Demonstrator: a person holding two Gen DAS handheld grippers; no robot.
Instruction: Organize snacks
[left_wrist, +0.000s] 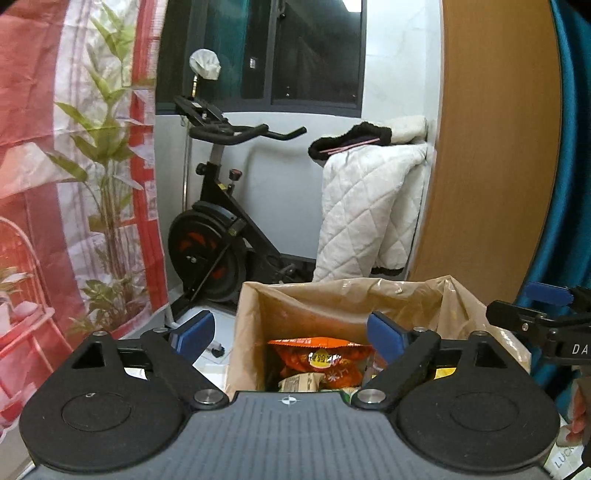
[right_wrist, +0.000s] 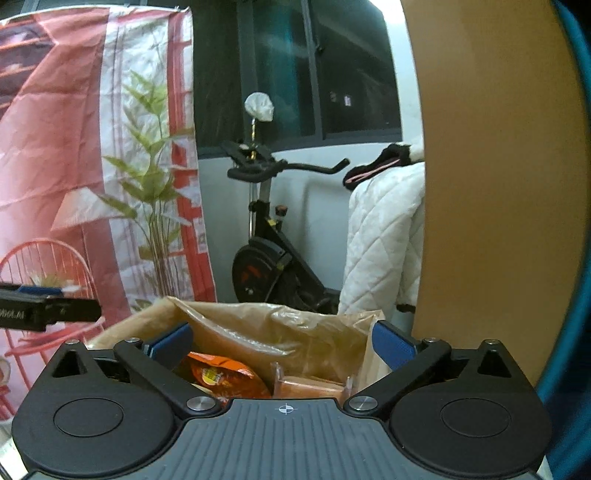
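A brown bag-lined box (left_wrist: 332, 306) stands open below both grippers and holds several snack packs. An orange snack bag (left_wrist: 321, 360) lies on top inside it, with a pale packet (left_wrist: 299, 382) in front. My left gripper (left_wrist: 291, 336) is open and empty above the box's near edge. In the right wrist view the box (right_wrist: 258, 328) shows the orange bag (right_wrist: 221, 376) and a clear-wrapped orange pack (right_wrist: 314, 387). My right gripper (right_wrist: 280, 347) is open and empty over the box. Each gripper shows at the other view's edge: the right one (left_wrist: 546, 317), the left one (right_wrist: 48, 306).
An exercise bike (left_wrist: 221, 221) stands behind the box by a dark window. A white quilted blanket (left_wrist: 369, 206) hangs beside a wooden panel (left_wrist: 498, 147). A red and white printed backdrop with a plant (left_wrist: 74, 166) fills the left. A teal curtain (left_wrist: 576, 184) is at the right.
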